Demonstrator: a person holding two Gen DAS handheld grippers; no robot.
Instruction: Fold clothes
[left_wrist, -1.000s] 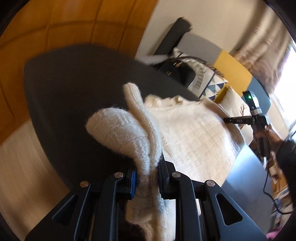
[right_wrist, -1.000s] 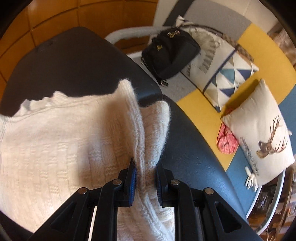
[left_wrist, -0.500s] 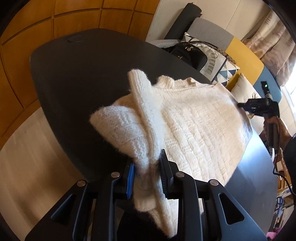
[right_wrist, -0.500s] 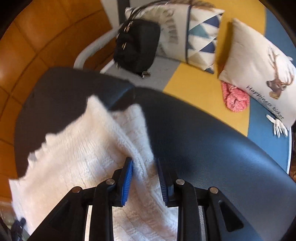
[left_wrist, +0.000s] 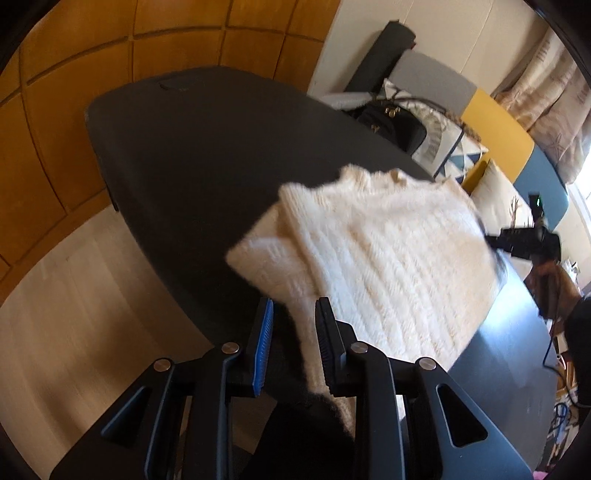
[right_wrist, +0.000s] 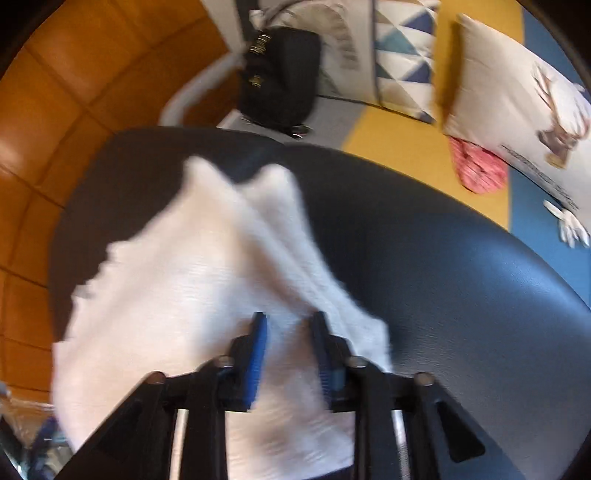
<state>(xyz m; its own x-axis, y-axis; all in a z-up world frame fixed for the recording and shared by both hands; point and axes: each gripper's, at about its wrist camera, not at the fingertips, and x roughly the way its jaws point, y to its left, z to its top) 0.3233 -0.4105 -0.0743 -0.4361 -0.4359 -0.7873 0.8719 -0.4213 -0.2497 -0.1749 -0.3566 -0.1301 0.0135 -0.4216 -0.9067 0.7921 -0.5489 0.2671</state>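
A cream sweater lies folded on the dark table. The left gripper, jaws parted, straddles its near edge without pinching. The right gripper, jaws just closing, has knit between them; grip unclear through blur.

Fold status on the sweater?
Done: one sleeve lies folded over the cream sweater on the dark table. In hand: left claw has just been opening, knit loose between its jaws; right claw has just been closing around the other side's edge. Remaining: finish that fold, then halve the body.
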